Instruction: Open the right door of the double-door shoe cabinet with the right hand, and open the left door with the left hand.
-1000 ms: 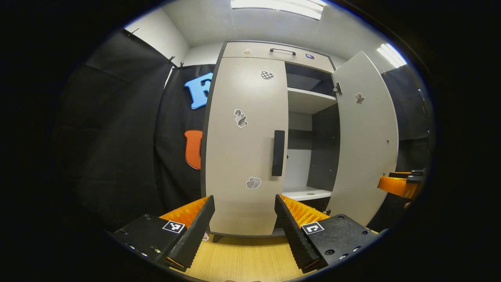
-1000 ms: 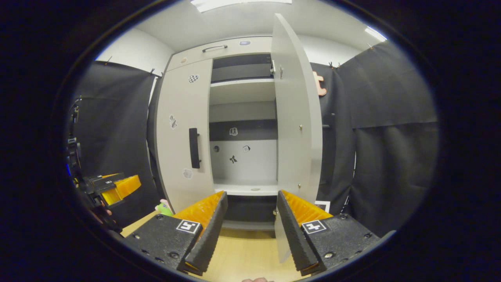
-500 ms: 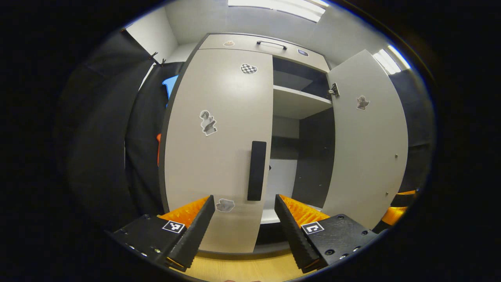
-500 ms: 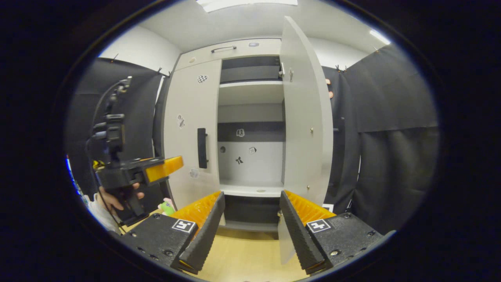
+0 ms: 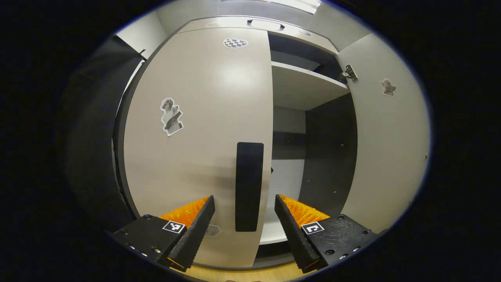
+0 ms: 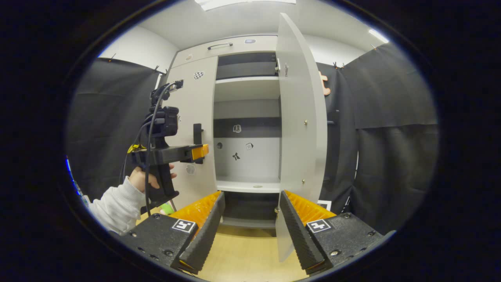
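Left gripper [image 5: 244,219], fingers spread, straddles the closed pale-grey left door's [image 5: 195,137] black vertical bar handle [image 5: 249,186] at frame centre to pull it; right gripper [image 6: 250,227] spread, idle before the open right door [image 6: 299,129].

smooth satin cabinet door [image 5: 203,129], matt handle [image 5: 249,186], wood-grain floor [image 6: 246,256]

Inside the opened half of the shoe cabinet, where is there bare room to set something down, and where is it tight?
Free: the lower shelf, between the closed left door and the swung-out right door, looks bare except for a small round mark; the upper shelf looks bare too. Tight: around the left door's handle, where the open left gripper straddles it.
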`<state>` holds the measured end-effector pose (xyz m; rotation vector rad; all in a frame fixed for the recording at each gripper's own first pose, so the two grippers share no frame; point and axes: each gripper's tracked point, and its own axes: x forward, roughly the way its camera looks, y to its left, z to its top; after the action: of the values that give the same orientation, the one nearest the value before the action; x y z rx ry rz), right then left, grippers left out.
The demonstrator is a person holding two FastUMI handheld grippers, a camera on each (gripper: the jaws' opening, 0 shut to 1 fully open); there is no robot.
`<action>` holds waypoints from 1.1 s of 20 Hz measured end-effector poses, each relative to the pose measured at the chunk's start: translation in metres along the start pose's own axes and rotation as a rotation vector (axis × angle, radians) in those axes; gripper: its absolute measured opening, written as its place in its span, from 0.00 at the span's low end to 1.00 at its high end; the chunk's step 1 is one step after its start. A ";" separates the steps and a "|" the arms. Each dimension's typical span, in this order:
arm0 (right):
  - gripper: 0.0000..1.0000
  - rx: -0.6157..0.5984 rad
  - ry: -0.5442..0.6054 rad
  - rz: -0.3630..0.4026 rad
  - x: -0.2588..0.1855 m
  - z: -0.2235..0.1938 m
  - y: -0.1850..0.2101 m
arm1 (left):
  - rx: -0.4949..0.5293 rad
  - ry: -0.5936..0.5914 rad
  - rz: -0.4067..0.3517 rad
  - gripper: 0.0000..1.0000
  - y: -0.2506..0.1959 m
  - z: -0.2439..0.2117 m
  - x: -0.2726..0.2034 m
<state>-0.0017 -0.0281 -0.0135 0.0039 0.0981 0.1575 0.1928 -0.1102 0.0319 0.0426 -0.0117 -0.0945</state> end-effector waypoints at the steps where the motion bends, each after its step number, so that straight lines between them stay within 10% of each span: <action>1: 0.88 0.005 0.000 -0.003 0.000 0.000 -0.002 | -0.002 0.004 0.000 0.92 -0.001 -0.001 0.006; 15: 0.88 0.031 0.019 -0.003 0.011 -0.011 -0.017 | 0.001 0.002 0.088 0.86 0.013 -0.001 0.014; 18: 0.88 0.030 0.022 -0.008 0.012 -0.013 -0.021 | -0.061 0.004 0.082 0.60 0.013 -0.002 0.015; 21: 0.88 0.035 0.020 -0.013 0.013 -0.014 -0.023 | -0.054 -0.011 0.053 0.57 0.002 0.002 0.010; 22: 0.88 0.037 0.019 -0.014 0.013 -0.014 -0.024 | -0.032 -0.018 0.060 0.36 0.003 -0.001 0.015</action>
<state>0.0133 -0.0502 -0.0293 0.0385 0.1205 0.1419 0.2077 -0.1086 0.0312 0.0091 -0.0299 -0.0346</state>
